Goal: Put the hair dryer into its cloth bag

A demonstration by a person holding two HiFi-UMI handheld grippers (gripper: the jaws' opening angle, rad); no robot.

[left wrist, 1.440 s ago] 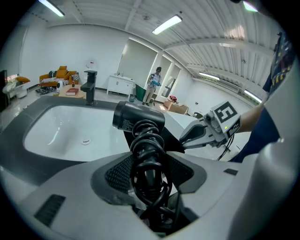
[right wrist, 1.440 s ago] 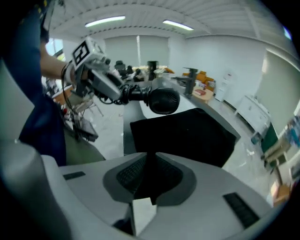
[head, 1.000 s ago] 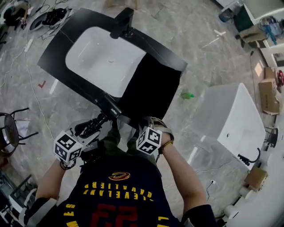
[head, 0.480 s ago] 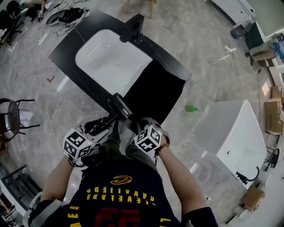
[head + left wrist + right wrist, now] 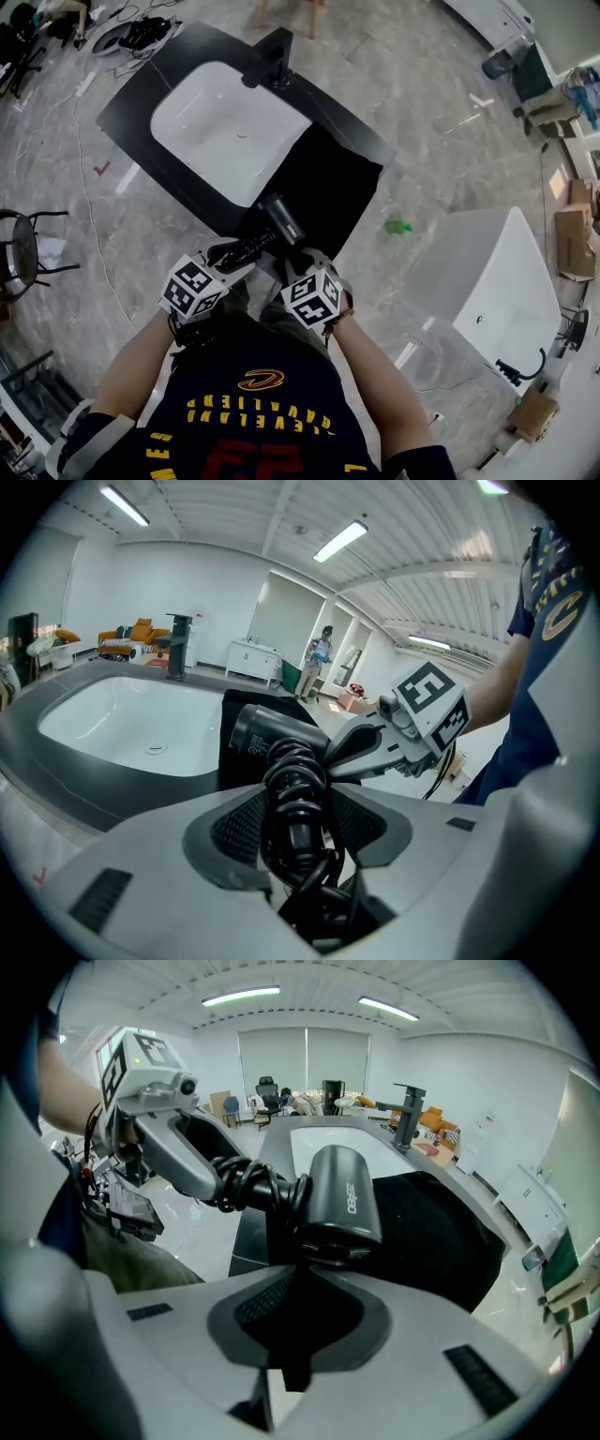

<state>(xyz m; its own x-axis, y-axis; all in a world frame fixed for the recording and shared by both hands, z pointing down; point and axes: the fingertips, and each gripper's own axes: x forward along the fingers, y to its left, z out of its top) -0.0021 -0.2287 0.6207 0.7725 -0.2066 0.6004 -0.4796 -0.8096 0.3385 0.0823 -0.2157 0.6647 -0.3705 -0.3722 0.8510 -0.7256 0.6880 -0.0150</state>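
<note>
A black hair dryer (image 5: 281,219) has its cord coiled round the handle. My left gripper (image 5: 247,247) is shut on that wrapped handle (image 5: 296,778), and the barrel (image 5: 265,735) points away toward the sink. The black cloth bag (image 5: 328,192) lies on the counter right of the basin and hangs over the near edge. My right gripper (image 5: 282,266) is shut on the bag's near edge, with dark fabric between its jaws (image 5: 305,1283). In the right gripper view the dryer's barrel (image 5: 343,1194) hovers just above those jaws, and the left gripper (image 5: 178,1162) comes in from the left.
A white basin (image 5: 225,131) is set in the black counter (image 5: 131,94), with a black faucet (image 5: 272,54) behind it. A white tub (image 5: 506,272) stands on the floor at the right, beside a small green item (image 5: 397,226). A chair (image 5: 19,258) is at the left.
My left gripper has carried the hair dryer to the right. Its barrel now hangs over the bag's near edge, close above the right gripper. The right gripper has stayed about where it was.
</note>
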